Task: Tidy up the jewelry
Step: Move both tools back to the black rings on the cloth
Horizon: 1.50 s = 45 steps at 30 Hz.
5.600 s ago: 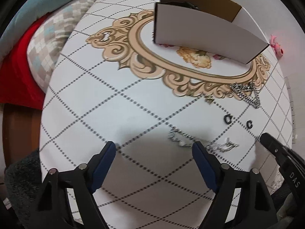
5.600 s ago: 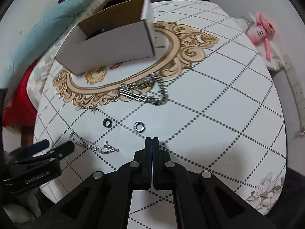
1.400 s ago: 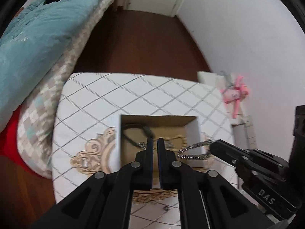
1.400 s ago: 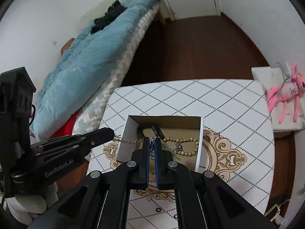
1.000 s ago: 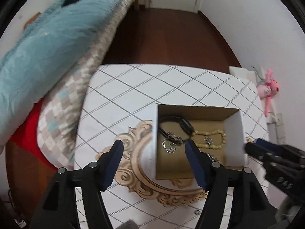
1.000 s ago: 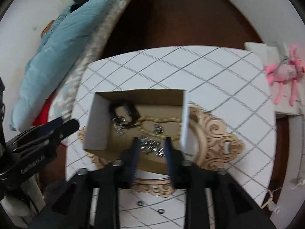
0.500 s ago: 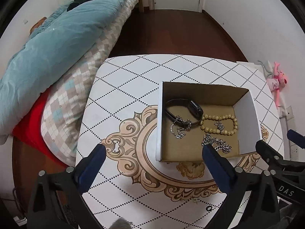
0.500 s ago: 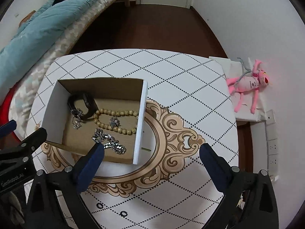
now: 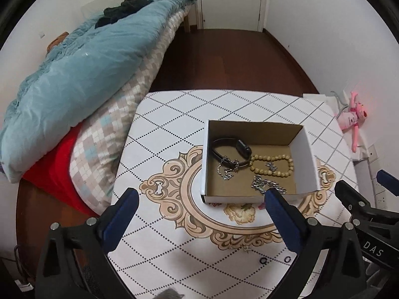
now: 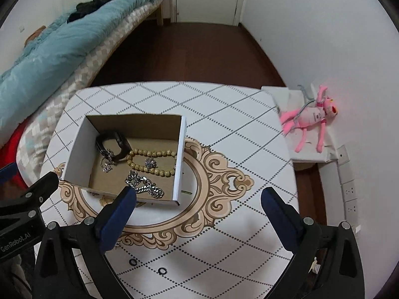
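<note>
An open cardboard box [image 9: 306, 149] stands on the patterned table [image 9: 174, 114]. In it lie a black band [image 9: 229, 147], a beige bead bracelet [image 9: 271, 165], a thin silver chain [image 9: 225, 170] and a thick silver chain [image 10: 144, 186]. Two small black rings [image 10: 132, 262] lie on the table in front of the box, near a tiny charm [image 9: 247, 248]. My left gripper [image 9: 199, 194] hovers open and empty above the box's near left corner. My right gripper [image 10: 198, 192] is open and empty above the box's near right corner.
A bed with a teal duvet [image 9: 74, 74] and a checked cover borders the table's left side. A pink plush toy [image 10: 309, 117] lies on a white ledge to the right, by wall sockets [image 10: 349, 189]. Dark wooden floor lies beyond the table's far edge.
Both grippers were shut on silver chains over the box; both have opened wide, and the chains now lie inside. Both have drawn back and up from the box.
</note>
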Motion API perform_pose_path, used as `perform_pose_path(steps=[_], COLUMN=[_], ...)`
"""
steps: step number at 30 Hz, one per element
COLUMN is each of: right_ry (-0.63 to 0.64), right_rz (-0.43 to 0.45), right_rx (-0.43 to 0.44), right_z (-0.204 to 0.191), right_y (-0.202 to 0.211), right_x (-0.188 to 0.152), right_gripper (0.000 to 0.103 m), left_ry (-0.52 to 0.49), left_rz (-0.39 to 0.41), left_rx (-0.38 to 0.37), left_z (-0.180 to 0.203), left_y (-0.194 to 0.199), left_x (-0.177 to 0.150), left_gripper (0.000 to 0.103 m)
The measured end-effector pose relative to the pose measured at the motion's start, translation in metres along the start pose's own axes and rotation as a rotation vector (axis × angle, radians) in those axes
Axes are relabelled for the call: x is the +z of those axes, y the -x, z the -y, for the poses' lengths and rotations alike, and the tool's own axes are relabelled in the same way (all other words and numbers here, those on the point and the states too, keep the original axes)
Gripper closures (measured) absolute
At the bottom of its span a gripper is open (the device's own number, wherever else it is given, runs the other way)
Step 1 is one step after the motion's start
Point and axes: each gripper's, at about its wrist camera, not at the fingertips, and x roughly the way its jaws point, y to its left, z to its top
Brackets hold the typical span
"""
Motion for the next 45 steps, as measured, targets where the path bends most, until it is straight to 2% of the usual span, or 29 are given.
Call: perform_pose_path(steps=[19,24,28,33,35,40,42,45], right_ry=[-0.047,-0.076,-0.094,-0.104,-0.107,-0.102,-0.085,-0.043], right_rz=[0.177,0.186,0.137,0.041,-0.004,-0.073,-0.070,-0.077], right_rx=[0.023,0.039,0.056,0.101,0.145,0.238,0.244,0.241], right_z=[0.014,0.020,0.025,0.024,0.021,0.007,0.000,-0.014], right_y=[0.119,0.132,0.115,0.065,0.040,-0.016,-0.030,-0.050], right_x=[-0.026,-0.034,-0.050,-0.083,-0.098,-0.128,-0.137,-0.147], right_gripper=[0.002,0.002,0.002,0.004,0.020,0.030,0.033,0.047], left_ry=[0.024,0.036,0.039,0.042,0.036,0.022,0.017,0.022], left_rz=[0.132,0.119,0.095,0.017,-0.020,-0.096,-0.120,-0.144], left_rx=[-0.053,0.001,0.013,0.037,0.053,0.085,0.097,0.093], left_z=[0.000,-0.002,-0.006,-0.014,-0.017,-0.021,-0.022,-0.023], left_y=[0.095,0.098,0.080,0.034,0.012,-0.033,-0.046,-0.060], left_x=[-0.022,-0.031,-0.045,-0.072,-0.084,-0.110,-0.118,-0.127], left_gripper=[0.000,0.000,0.000,0.000,0.000,0.001,0.001,0.001])
